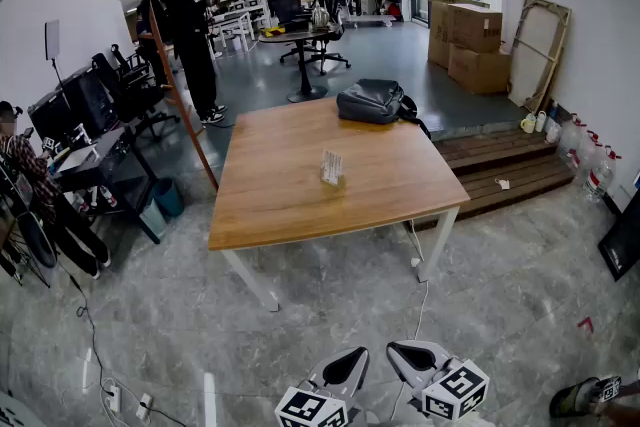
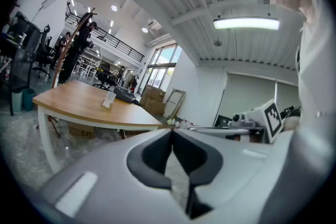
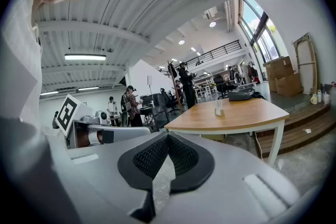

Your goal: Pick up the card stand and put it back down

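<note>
The card stand (image 1: 331,167) is a small clear upright holder with a white card, standing near the middle of the wooden table (image 1: 270,200). Both grippers hang low over the floor, well short of the table's near edge. My left gripper (image 1: 362,351) is shut with nothing between its jaws, and my right gripper (image 1: 391,347) beside it is shut and empty too. In the left gripper view the shut jaws (image 2: 171,131) point toward the table (image 2: 68,98) and the distant card stand (image 2: 108,99). In the right gripper view the card stand (image 3: 218,108) stands far beyond the shut tips (image 3: 168,135).
A black bag (image 1: 372,101) lies at the table's far edge. A person (image 1: 190,25) stands beyond the table by a leaning wooden ladder (image 1: 180,100). Desks and chairs crowd the left (image 1: 85,135). Cardboard boxes (image 1: 465,40) and a wooden step (image 1: 505,167) are at right. Cables (image 1: 95,355) run over the floor.
</note>
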`<state>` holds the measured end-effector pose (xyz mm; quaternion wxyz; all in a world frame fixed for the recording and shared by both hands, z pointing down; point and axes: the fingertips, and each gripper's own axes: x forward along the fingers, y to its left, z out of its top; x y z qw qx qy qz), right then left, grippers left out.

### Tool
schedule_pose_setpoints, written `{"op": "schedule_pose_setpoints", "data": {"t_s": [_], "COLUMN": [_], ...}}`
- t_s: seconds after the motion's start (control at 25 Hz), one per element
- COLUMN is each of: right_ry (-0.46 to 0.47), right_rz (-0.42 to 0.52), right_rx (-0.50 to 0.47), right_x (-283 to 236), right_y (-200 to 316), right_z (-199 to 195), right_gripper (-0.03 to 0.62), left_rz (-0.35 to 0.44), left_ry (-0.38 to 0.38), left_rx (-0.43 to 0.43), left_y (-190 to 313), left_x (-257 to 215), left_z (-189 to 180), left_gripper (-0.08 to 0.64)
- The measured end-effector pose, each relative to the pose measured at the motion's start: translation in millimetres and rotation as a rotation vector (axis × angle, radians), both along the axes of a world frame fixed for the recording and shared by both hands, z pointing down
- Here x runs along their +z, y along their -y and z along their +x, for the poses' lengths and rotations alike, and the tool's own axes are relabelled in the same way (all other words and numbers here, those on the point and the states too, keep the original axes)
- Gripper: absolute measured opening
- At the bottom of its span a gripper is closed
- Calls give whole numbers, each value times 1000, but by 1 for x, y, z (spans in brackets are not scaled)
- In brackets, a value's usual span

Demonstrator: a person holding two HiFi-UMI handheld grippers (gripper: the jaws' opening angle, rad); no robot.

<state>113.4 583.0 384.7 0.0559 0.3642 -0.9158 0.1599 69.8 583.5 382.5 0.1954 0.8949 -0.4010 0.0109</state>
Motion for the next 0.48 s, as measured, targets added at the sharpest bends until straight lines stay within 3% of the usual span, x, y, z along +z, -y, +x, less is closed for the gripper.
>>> {"op": "schedule_pose_setpoints", "data": {"t_s": [0.24, 0.48], "right_ry": [-10, -55], "right_rz": [6, 58], "right_rx": [0, 26], "right_x": [7, 2], "right_y": [51, 132], "right_z": [-7, -28], "right_gripper": [-8, -7], "left_rz": [37, 32], "left_ry": [20, 8], "left_rx": [-7, -28], "left_y": [53, 129], "left_x": [2, 3], "left_z": [-9, -44], "left_gripper": [8, 8]}}
